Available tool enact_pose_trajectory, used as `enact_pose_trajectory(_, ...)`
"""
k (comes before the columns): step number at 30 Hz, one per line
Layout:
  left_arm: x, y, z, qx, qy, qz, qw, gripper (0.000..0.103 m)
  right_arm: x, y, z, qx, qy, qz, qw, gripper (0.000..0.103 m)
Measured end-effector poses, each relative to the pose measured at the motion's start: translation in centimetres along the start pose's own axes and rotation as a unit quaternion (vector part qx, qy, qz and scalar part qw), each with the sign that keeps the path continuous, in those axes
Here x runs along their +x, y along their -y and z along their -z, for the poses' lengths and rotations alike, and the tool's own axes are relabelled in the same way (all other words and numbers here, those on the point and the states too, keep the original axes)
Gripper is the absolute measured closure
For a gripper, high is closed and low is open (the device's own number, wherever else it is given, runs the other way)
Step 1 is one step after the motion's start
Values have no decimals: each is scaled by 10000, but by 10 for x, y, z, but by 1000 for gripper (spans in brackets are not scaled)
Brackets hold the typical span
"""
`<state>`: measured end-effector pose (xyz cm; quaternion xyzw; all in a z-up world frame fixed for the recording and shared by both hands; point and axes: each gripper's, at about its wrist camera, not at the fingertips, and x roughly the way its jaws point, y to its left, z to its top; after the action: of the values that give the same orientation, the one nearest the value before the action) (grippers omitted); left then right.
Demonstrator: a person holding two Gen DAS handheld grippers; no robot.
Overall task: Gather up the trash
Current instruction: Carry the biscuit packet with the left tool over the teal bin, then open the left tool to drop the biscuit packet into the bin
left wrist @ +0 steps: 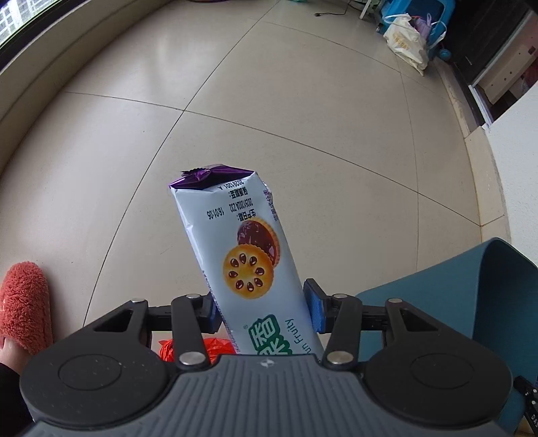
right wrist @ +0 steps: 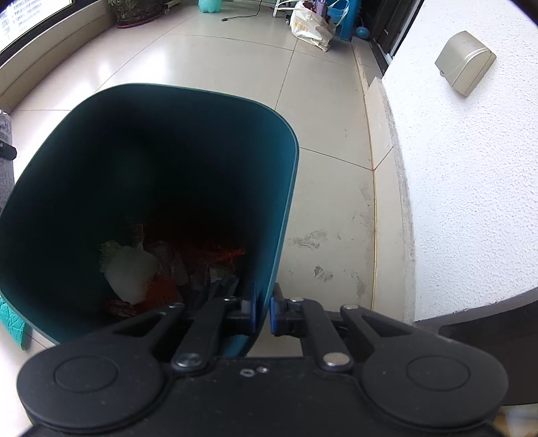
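Note:
In the left wrist view a long white biscuit packet (left wrist: 240, 248) with a purple end and printed biscuits sticks out forward, tilted left, above the tiled floor. My left gripper (left wrist: 264, 311) is shut on the biscuit packet near its lower end. The teal trash bin (left wrist: 470, 295) shows at the right edge of that view. In the right wrist view my right gripper (right wrist: 260, 311) is shut on the near wall of the trash bin (right wrist: 279, 201), one blue pad inside, one outside. White and orange trash (right wrist: 134, 275) lies at the bin's bottom.
An orange fuzzy slipper (left wrist: 25, 302) and an orange crumpled piece (left wrist: 215, 348) lie below the left gripper. A white wall (right wrist: 470, 185) with a beige box (right wrist: 465, 62) stands to the right. Bags (right wrist: 311, 25) and blue items sit at the far end of the floor.

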<state>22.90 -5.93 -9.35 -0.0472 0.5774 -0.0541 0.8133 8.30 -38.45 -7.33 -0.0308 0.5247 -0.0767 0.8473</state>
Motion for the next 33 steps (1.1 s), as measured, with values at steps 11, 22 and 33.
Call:
enact_pose_trajectory(11, -100, 67, 32, 1232, 611, 456, 9894, 56, -5, -1, 3, 37, 121, 7, 9999, 97)
enact_pose_trajectory(22, -78, 195, 48, 2128, 480, 917, 9716, 56, -7, 4, 5, 24, 191, -95, 9998, 97)
enact_pose_trajectory(33, 3, 250, 74, 2704, -69, 556, 9611, 56, -9, 7, 8, 40, 259, -219, 9994, 96)
